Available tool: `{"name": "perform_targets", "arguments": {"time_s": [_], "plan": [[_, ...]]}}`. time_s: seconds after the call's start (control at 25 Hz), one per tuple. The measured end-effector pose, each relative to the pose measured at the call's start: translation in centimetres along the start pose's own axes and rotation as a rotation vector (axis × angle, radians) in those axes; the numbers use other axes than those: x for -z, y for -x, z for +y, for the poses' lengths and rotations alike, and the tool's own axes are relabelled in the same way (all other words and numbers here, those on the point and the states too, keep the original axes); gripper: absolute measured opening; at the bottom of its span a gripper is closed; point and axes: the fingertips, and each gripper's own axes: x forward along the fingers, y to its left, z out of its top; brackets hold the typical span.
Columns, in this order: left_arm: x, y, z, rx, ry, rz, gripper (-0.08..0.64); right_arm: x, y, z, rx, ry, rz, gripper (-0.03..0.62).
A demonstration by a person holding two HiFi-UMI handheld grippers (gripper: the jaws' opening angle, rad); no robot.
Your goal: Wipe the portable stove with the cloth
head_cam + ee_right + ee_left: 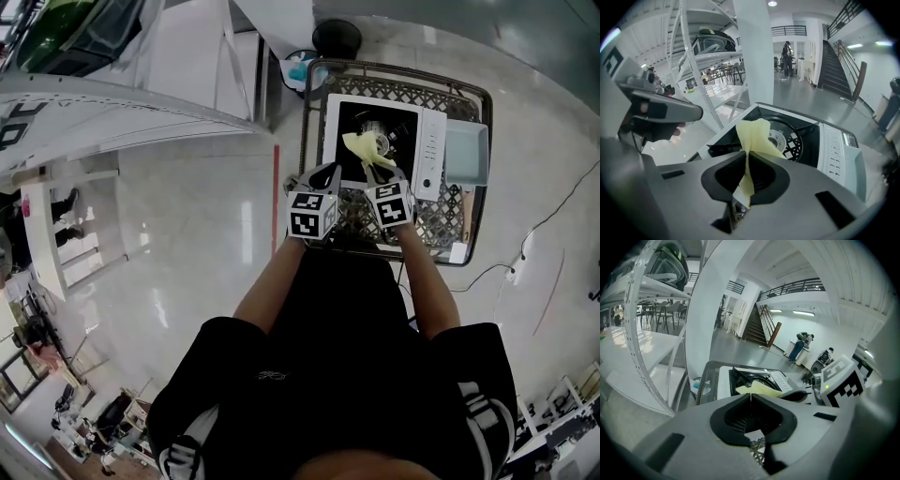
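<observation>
The portable stove (427, 141) is white with a black burner well, and it sits on a wire mesh cart (441, 220). A pale yellow cloth (364, 148) lies over the near part of the burner well. My right gripper (386, 174) is shut on the cloth (754, 133), which sticks out past its jaws above the burner (780, 138). My left gripper (323, 176) hovers at the stove's near left corner, shut with nothing between its jaws. In the left gripper view the cloth (757, 390) and stove (780, 378) lie just beyond the left gripper (751, 395).
A light blue tray (466, 155) rests on the cart to the right of the stove. White shelving (112, 112) stands to the left. A bin with something blue in it (302, 70) and a black round object (336, 37) sit beyond the cart. A cable (525, 244) runs over the floor on the right.
</observation>
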Motion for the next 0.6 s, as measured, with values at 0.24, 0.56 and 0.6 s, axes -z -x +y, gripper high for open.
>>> {"name": "perform_targets", "arguments": {"time_s": [0.24,0.56,0.6], "plan": [[0.1,-0.5,-0.3,0.011,-0.01,0.013,0.021,2.3,0.5,2.1,-0.031,0.023,0.019,0.021],[0.0,-0.5,0.0,0.012,-0.01,0.015,0.021,2.0,1.4,1.5,0.015,-0.025,-0.038,0.021],[-0.1,-0.4,0.1,0.011,-0.008,0.012,0.021,0.8,2.0,1.0,0.032,-0.044,-0.083,0.021]]}}
